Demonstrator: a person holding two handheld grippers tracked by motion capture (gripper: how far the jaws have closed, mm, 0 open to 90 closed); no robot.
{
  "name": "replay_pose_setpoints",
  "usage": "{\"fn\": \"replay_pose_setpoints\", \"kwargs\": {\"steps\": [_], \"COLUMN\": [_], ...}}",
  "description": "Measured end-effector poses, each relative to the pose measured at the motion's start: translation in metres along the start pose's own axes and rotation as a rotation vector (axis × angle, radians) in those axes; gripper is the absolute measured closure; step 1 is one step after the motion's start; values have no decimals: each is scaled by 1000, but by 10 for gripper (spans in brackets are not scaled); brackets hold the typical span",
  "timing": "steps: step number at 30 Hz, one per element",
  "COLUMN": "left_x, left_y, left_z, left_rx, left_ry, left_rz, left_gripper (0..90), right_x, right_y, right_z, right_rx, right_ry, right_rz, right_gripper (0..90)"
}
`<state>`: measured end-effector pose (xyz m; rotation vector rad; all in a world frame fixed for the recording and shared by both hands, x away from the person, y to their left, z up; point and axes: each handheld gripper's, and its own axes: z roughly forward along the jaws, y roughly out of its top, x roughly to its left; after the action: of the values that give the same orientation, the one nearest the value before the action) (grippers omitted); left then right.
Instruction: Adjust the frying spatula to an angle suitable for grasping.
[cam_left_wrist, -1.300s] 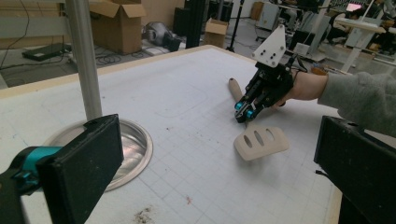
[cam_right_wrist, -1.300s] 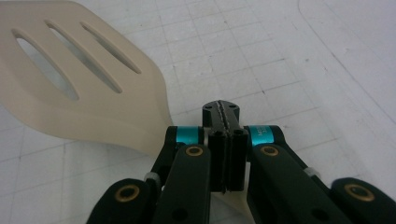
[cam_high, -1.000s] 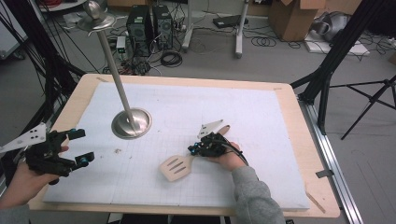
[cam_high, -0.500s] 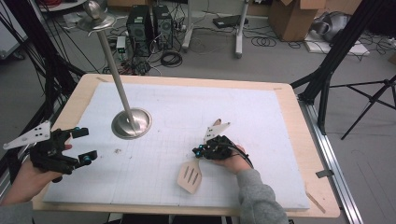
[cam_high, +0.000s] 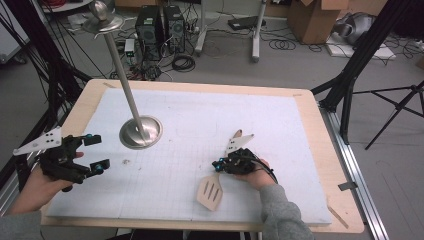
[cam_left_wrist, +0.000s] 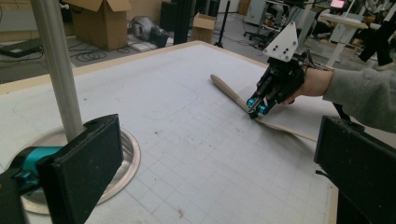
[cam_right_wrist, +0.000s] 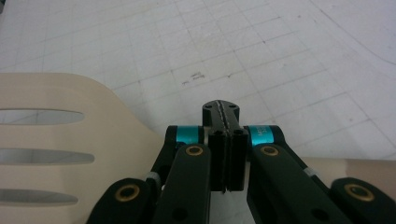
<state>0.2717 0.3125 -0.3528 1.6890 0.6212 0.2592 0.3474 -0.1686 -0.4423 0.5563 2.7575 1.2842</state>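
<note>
A: Where's the pale wooden slotted spatula (cam_high: 210, 192)?

B: Flat on the white gridded bench (cam_high: 280, 125), near its front edge. The right gripper (cam_right_wrist: 221, 122) has its fingers pressed together over the neck. I'd re-seat the grip squarely around the handle before lifting.

A: And the left gripper (cam_high: 95, 152)?

B: Fingers spread, holding nothing, beside the steel pole stand (cam_high: 141, 132).

The stand base (cam_high: 140, 132) sits on the mat (cam_high: 280, 120). The spatula (cam_high: 210, 192) lies on the mat, right of and nearer than the base; the right gripper (cam_high: 220, 164) is at its neck.
</note>
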Motion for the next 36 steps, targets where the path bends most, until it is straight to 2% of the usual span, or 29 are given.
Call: {"fn": "replay_pose_setpoints", "kwargs": {"steps": [13, 20, 21, 24, 29, 36], "left_x": [2, 3, 3, 3, 3, 3], "left_y": [2, 1, 1, 1, 0, 1], "left_z": [10, 15, 15, 16, 17, 16], "left_rx": [7, 20, 20, 18, 23, 18], "left_ry": [-21, -24, -23, -25, -25, -27], "left_rz": [0, 4, 3, 4, 2, 2], "left_gripper": [18, 18, 18, 18, 18, 18], "right_x": [6, 5, 4, -5, -21, -30], "right_y": [-19, -19, -20, -22, -35, -46], "right_z": [-19, -22, -25, -42, -69, -76], "right_rx": [-7, -9, -19, -98, -157, -134], "right_ry": [-3, 0, -9, -59, -147, -198], "right_rz": [26, 31, 31, 34, 95, 113], "right_gripper": [900, 900, 900, 900, 900, 900]}}
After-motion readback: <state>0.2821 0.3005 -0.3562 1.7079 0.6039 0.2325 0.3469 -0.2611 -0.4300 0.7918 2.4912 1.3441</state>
